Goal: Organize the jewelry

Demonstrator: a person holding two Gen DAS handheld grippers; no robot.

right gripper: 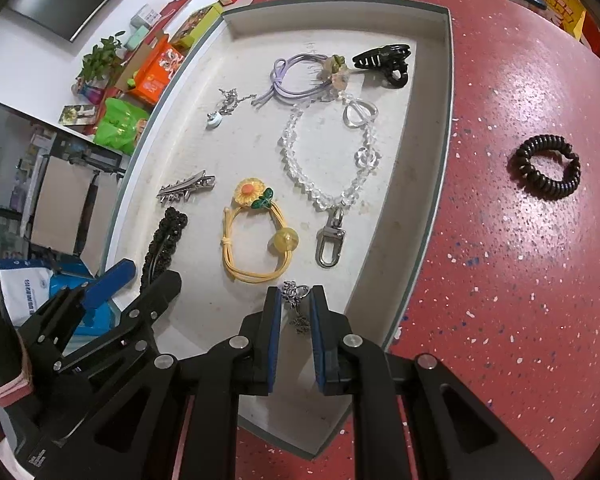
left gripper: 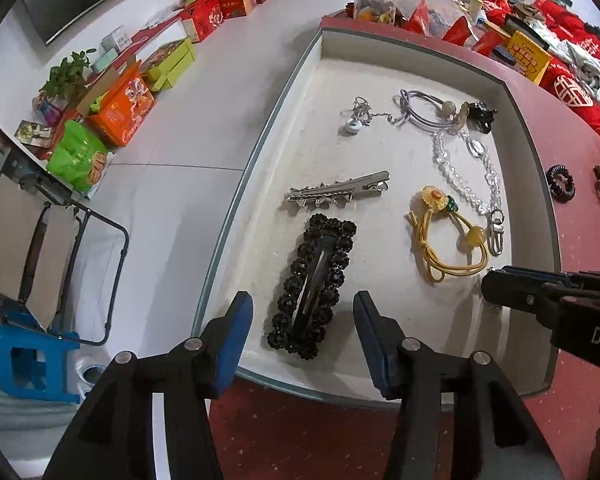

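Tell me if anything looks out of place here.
Yes: the black coil tie lies on the red table, outside the tray that holds the other jewelry.

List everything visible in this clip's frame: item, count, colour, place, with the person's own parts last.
tray: 1, white with grey-green rim, on red speckled table
black beaded clip: 1, tray's near left
silver clip: 1, beyond the beaded clip
yellow flower hair tie: 1, tray middle
clear bead chain: 1, silver clasp, right of the yellow tie
purple hair tie: 1, tray's far end
black claw clip: 1, far right corner
silver pendant chain: 1, far left
small silver charm: 1, between right claw pads
black spiral tie: 1, on table
left claw: open, over beaded clip
right claw: around the charm
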